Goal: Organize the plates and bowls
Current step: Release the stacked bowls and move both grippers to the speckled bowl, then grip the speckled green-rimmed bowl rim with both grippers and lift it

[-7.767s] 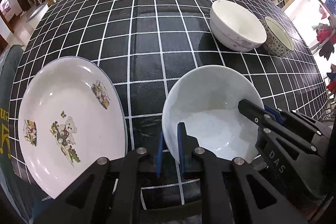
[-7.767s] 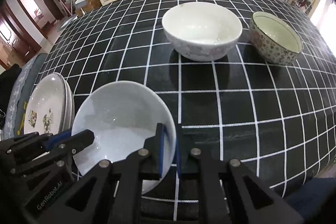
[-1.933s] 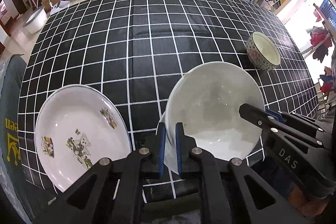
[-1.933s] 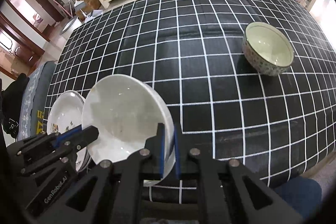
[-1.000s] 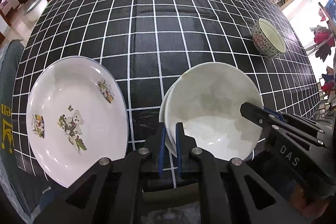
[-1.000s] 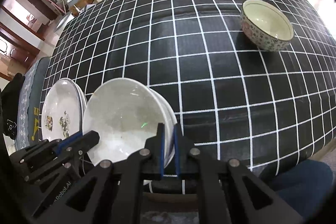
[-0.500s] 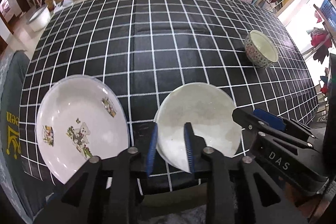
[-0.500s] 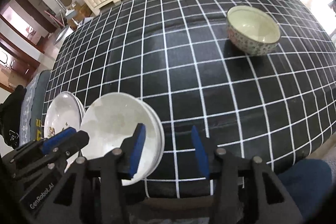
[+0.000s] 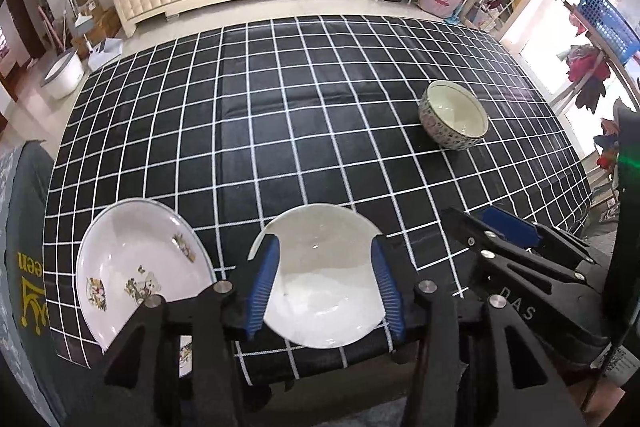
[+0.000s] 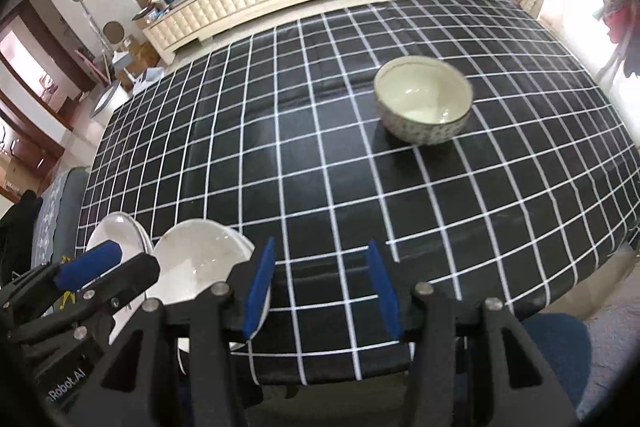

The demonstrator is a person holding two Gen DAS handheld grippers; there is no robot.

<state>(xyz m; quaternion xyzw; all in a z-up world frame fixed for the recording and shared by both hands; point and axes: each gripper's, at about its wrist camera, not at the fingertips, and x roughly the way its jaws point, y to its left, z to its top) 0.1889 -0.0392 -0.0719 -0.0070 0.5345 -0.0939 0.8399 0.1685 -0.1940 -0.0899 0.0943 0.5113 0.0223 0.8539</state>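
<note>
Left wrist view, going left to right: a white plate printed with a cartoon bear [image 9: 138, 273] lies at the near left edge of the black tablecloth with white grid lines [image 9: 280, 131]. Just beside it sit the stacked plain white bowls [image 9: 320, 273], framed by the left gripper [image 9: 324, 285], whose jaws are opening with nothing clamped. The right gripper [image 9: 504, 227] shows at the right edge. Farther right stands a small patterned bowl [image 9: 454, 121]. Right wrist view: the right gripper's jaws stand apart over bare cloth, gripping nothing.
</note>
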